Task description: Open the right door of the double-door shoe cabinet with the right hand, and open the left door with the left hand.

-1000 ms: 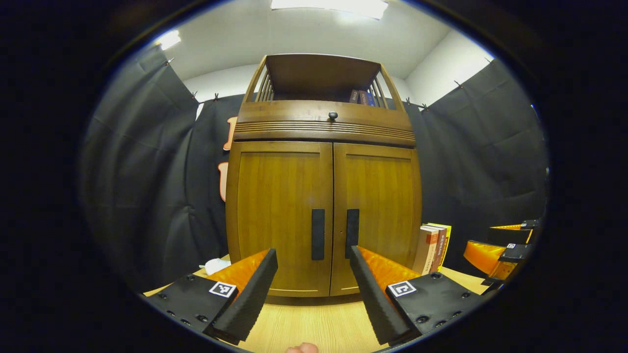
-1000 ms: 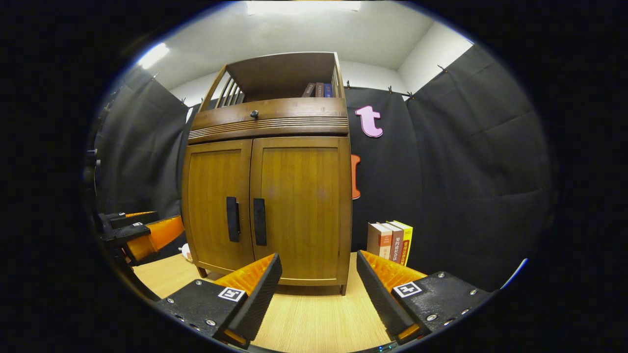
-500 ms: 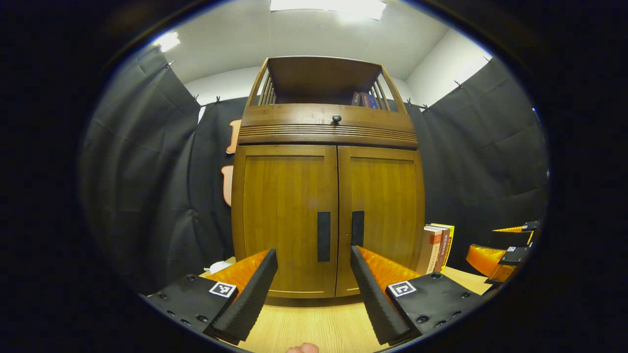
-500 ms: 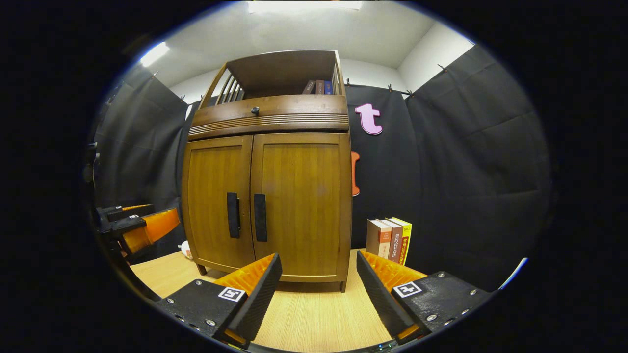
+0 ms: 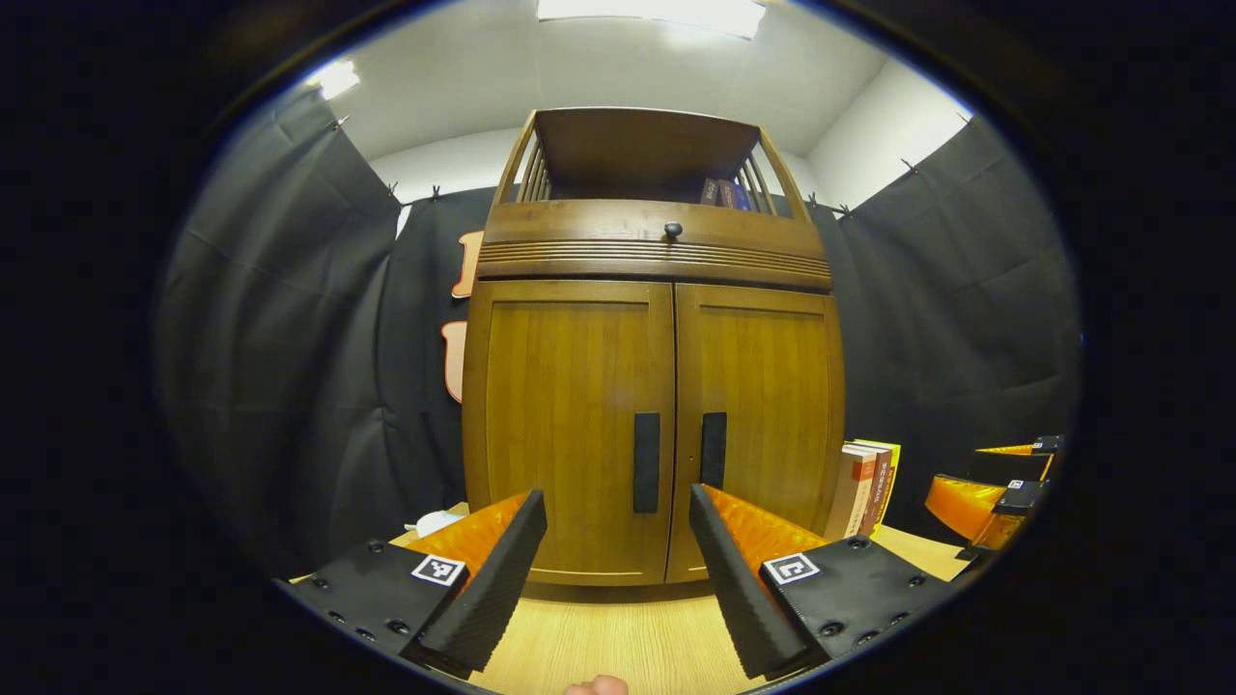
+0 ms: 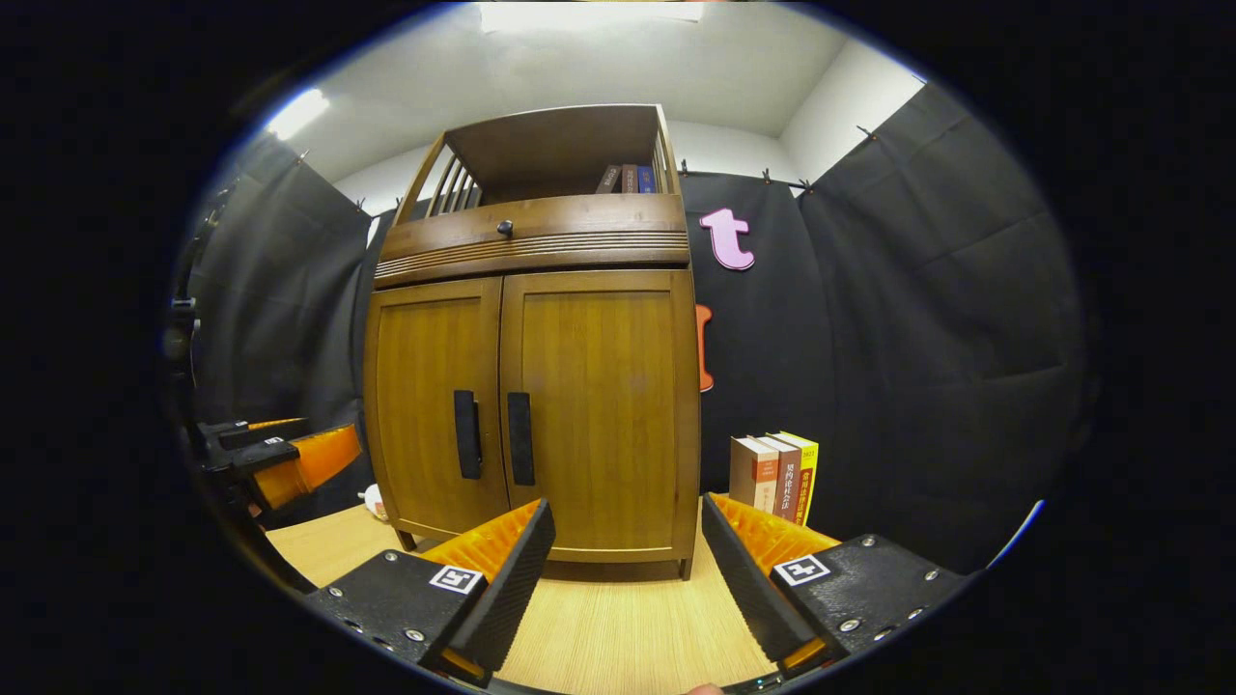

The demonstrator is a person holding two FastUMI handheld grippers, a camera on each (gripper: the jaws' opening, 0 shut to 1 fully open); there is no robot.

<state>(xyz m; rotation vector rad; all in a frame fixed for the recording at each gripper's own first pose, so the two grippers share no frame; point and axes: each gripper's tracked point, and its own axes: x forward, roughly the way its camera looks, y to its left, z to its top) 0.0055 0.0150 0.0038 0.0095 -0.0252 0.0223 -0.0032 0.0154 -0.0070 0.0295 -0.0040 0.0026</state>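
A brown wooden shoe cabinet [image 5: 657,319] [image 6: 536,319] stands on a light wood table, both doors closed. The left door [image 5: 565,425] [image 6: 430,405] and right door [image 5: 763,405] [image 6: 603,396] each carry a dark vertical handle [image 5: 646,462] [image 5: 713,450] [image 6: 467,447] [image 6: 519,451] beside the centre seam. My left gripper [image 5: 618,541] is open, short of the cabinet, roughly in line with the left handle. My right gripper [image 6: 626,545] is open, short of the right door's lower part. The right gripper [image 5: 985,492] also appears at the far right, the left gripper [image 6: 275,458] at the far left.
A row of upright books [image 5: 864,487] [image 6: 777,473] stands right of the cabinet. A small white thing [image 5: 435,521] lies at its left foot. A drawer with a round knob [image 5: 673,230] and an open shelf with books [image 6: 628,177] sit above the doors. Black cloth walls surround the table.
Both views have shifted slightly: the cabinet sits a little further right in each. Both grippers stay open and the doors stay closed.
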